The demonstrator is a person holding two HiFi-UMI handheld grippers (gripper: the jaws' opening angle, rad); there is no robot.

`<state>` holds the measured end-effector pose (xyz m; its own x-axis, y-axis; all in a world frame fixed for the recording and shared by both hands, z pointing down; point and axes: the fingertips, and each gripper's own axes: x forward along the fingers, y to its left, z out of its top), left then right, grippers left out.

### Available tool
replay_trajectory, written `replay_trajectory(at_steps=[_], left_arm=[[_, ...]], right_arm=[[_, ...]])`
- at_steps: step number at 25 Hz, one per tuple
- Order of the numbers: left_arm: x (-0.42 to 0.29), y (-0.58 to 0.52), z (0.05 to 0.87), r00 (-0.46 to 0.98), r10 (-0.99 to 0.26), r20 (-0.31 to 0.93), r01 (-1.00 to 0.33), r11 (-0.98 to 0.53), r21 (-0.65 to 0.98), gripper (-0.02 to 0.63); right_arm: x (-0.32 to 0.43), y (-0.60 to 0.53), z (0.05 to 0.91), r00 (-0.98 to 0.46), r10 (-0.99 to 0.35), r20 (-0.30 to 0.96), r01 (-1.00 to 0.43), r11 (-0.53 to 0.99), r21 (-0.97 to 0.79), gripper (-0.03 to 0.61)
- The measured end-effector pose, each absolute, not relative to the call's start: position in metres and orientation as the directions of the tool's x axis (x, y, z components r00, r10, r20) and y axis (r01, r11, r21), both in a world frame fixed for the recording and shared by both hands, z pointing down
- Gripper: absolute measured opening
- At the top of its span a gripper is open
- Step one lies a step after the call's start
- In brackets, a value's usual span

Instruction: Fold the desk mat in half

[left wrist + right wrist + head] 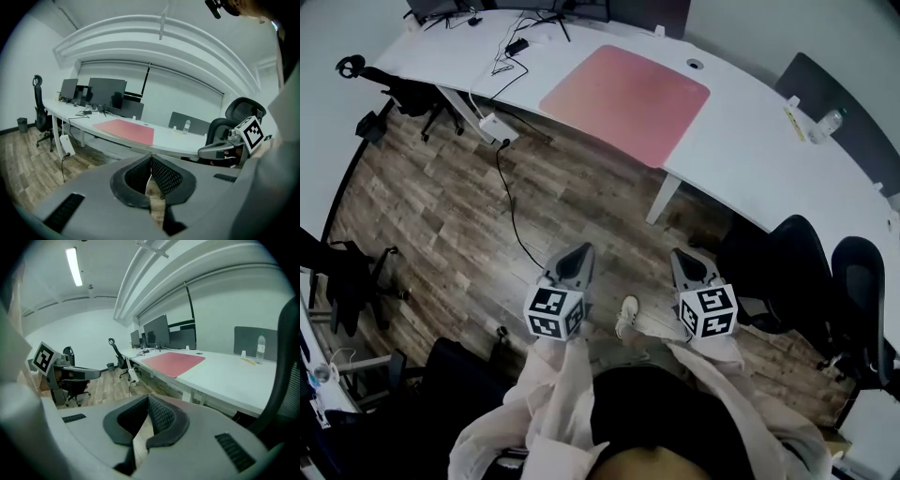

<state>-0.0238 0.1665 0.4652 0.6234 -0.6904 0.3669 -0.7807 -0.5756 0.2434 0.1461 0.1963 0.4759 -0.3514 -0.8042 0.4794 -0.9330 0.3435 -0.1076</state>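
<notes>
- A person stands on a wooden floor (441, 234), well back from a long white desk (750, 150), and holds a two-jaw gripper in each hand close to the body.
- The pink desk mat (626, 89) lies flat and unfolded on the desk near its front edge, well apart from both grippers. Folding has not begun.
- The left gripper (575, 255) has its jaws clenched together with nothing between them. Only floor shows past the tips.
- The right gripper (686, 260) is likewise pressed closed and empty.
- The step in hand appears to be the approach. The person would likely need to walk up to the desk and release both sets of jaws. Each gripper would then take one corner along the same edge of the mat.
- A thin mat lying flat offers little to bite. Each lower jaw would probably have to slide under the edge first. Lifting both corners evenly and laying them on the opposite edge should keep the fold square.
- Black office chairs (797, 262) stand to the right, near the desk, and may crowd that side.
- The mat's thickness and material cannot be judged, nor whether its near edge overhangs the desk.
- The monitors (107, 93) at the desk's far end are cut off at the top of the head view.
- Pale sleeves (553, 375) hide the hands.
</notes>
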Motion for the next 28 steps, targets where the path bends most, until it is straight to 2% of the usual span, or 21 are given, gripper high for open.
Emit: replay_trajectory(at_steps=[13,24,28], left_arm=[[-0.003,0.112,0.478,0.574,-0.727,0.378,-0.819,-0.520,0.244,0.028],[0.005,0.071,0.498,0.584,-0.705,0.403,-0.812,-0.520,0.266,0.028],[0.006,0.044,0.507,0.598,-0.687,0.414,-0.801,-0.527,0.282,0.028]], right_arm=[[0.164,0.101,0.485,-0.425,-0.768,0.479,-0.884,0.465,-0.038,0.017],[0.167,0.043,0.512,-0.401,-0.747,0.530,-0.849,0.520,0.091,0.068],[0.165,0.011,0.525,-0.386,-0.731,0.562,-0.830,0.541,0.134,0.108]])
